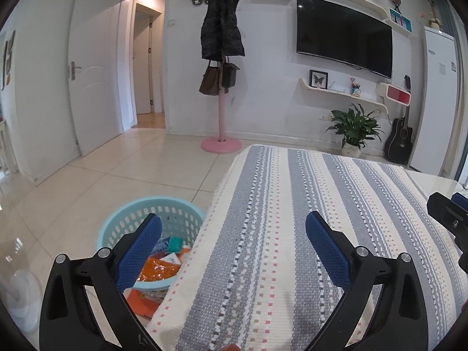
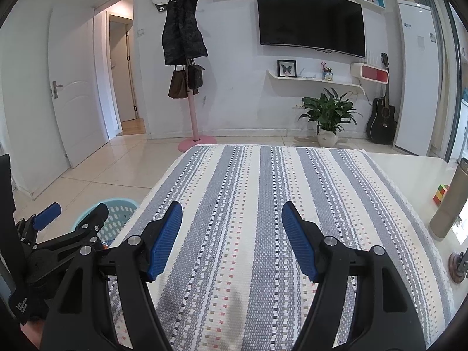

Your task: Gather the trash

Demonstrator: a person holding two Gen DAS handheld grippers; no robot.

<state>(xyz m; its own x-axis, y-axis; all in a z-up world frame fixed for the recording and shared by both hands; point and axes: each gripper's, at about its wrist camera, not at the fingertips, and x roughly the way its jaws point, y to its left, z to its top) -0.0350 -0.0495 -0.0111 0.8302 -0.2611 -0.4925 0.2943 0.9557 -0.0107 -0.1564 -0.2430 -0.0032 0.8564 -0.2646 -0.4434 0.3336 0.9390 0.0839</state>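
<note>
Two wide, empty claws, left claw [image 1: 234,231] and right claw [image 2: 232,219], over striped cloth [image 2: 263,204]; trash-filled basket [image 1: 128,219] beside.

Bare striped cloth [image 2: 234,204] ahead, thermos [image 2: 450,204] at right edge

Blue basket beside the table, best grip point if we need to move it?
Take the basket by its top rim on the near side, coming from above: the rim is a thin lip, the slotted wall flares outward, and trash fills the inside. Left gripper is nearest, open.
</note>
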